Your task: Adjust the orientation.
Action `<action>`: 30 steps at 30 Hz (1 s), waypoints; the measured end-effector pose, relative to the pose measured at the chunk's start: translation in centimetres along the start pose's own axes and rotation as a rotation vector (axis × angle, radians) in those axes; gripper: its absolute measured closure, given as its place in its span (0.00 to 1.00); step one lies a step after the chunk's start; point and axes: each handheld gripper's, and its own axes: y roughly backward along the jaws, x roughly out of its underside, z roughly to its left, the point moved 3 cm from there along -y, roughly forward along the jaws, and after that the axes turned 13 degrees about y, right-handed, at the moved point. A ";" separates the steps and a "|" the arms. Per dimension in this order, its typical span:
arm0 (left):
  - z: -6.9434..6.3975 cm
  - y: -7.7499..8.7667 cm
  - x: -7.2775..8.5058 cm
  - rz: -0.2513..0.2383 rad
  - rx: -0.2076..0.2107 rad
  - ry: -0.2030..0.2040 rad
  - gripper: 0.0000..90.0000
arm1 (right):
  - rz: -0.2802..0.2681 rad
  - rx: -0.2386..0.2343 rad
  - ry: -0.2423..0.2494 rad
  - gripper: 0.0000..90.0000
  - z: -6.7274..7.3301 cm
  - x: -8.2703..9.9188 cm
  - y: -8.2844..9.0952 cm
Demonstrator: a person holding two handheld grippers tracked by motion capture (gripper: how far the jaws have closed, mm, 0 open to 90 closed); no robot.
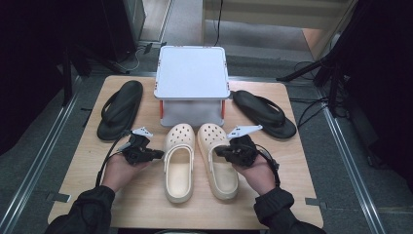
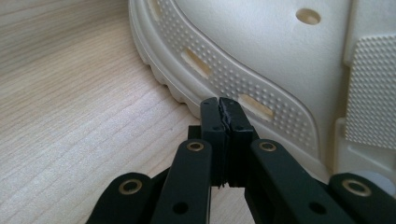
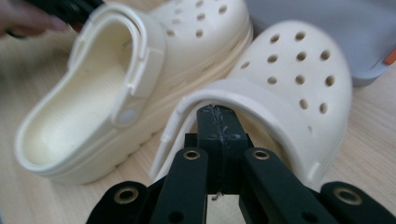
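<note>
Cream-coloured clogs lay side by side in the lower middle of the high view, toes toward the far edge of the wooden table (image 1: pixel 146 200): the left clog (image 1: pixel 178 161) and the right clog (image 1: pixel 217 158), just apart from one another. Behind them, in the upper middle of the frame, stood a pale grey box (image 1: pixel 192 80) with orange corners, and on either side of it lay a black sandal, one at the upper left (image 1: pixel 120 109) and one at the upper right (image 1: pixel 263 113). The left gripper (image 1: pixel 157 154) sat in the person's left hand (image 1: pixel 119 171), just beside the outer flank of the left clog; in the left gripper view its two black jaws were pressed together with nothing between them, their tips close against the ribbed sole edge (image 2: pixel 219 74) of that shoe, though I could not tell whether they touched it. The right gripper (image 1: pixel 219 151), cradled in the right hand (image 1: pixel 257 174), lay over the right clog's opening. In the right gripper view its jaws were likewise pressed together and held nothing, their tips just under the raised rim of the right clog's upper (image 3: pixel 280 93), with the other clog (image 3: pixel 121 79) lying beyond at the left of that frame.
</note>
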 end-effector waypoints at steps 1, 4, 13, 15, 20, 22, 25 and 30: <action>0.0 0.0 0.0 0.000 -0.001 0.000 1.00 | -0.012 0.003 -0.001 1.00 0.0 -0.1 0.4; 0.0 0.0 0.0 0.002 0.003 0.001 0.99 | -0.038 0.044 -0.010 1.00 -0.6 0.2 2.0; -0.1 0.0 0.4 0.004 0.007 0.004 0.99 | -0.016 0.119 -0.082 1.00 -3.6 2.3 2.5; -0.1 0.0 0.4 0.005 0.006 0.001 0.99 | 0.006 0.124 -0.094 1.00 -4.1 2.7 2.0; -0.2 0.0 0.5 0.000 0.009 0.010 0.99 | 0.082 0.116 -0.108 1.00 -5.0 3.7 0.2; -0.2 -0.1 0.5 0.000 0.012 0.009 0.99 | 0.095 0.107 -0.115 1.00 -5.0 3.8 -0.2; -0.5 -0.2 0.5 0.005 0.012 0.001 0.99 | 0.099 0.097 -0.105 1.00 -4.8 3.6 -0.7; -0.7 -0.3 0.5 0.004 0.016 -0.002 0.99 | 0.097 0.095 -0.105 1.00 -4.6 3.5 -0.9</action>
